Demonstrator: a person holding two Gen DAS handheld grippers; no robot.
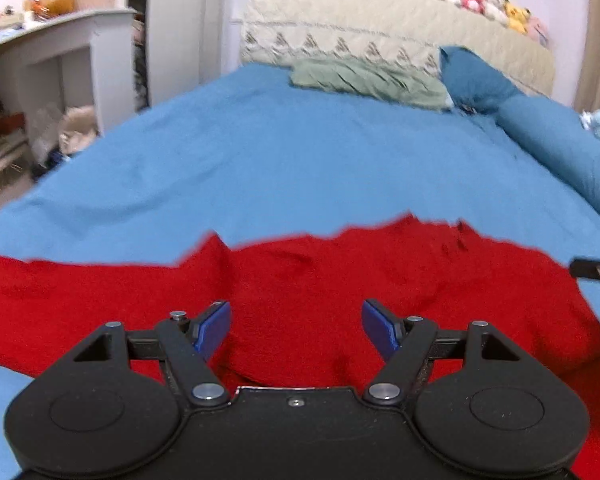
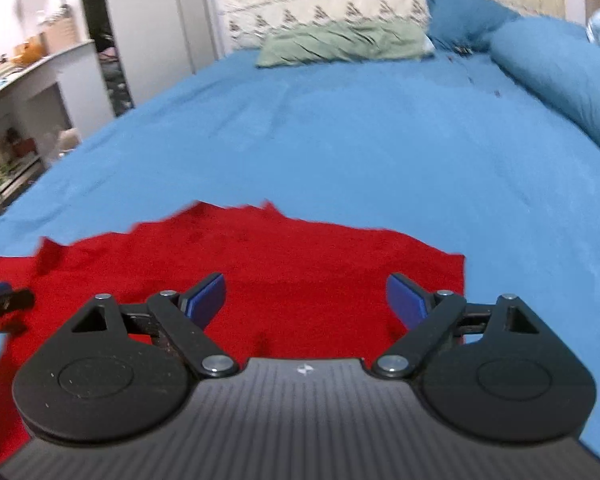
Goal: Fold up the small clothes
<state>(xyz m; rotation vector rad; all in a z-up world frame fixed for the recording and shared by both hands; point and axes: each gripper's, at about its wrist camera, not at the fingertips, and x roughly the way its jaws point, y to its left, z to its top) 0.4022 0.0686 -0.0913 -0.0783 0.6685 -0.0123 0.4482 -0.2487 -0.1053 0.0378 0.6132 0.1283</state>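
A: Status near end?
B: Left hand-held gripper (image 1: pixel 296 330) spread wide, gripping nothing, poised over red garment (image 1: pixel 300 280). Same for right hand-held gripper (image 2: pixel 304 302), jaws apart, above garment's right part.
A: Garment location?
B: Spread rumpled on blue bed sheet (image 1: pixel 280 168). Beyond: green pillow (image 1: pixel 364 78), blue pillow (image 1: pixel 474 78), beige headboard (image 1: pixel 380 28).

Red knit garment (image 1: pixel 300 280) spread flat on blue bed sheet (image 1: pixel 280 160), near edge of bed. Rumpled, with ridges and creases across middle. Far edge jagged and uneven. One sleeve-like stretch running off left. Colour solid, unpatterned.
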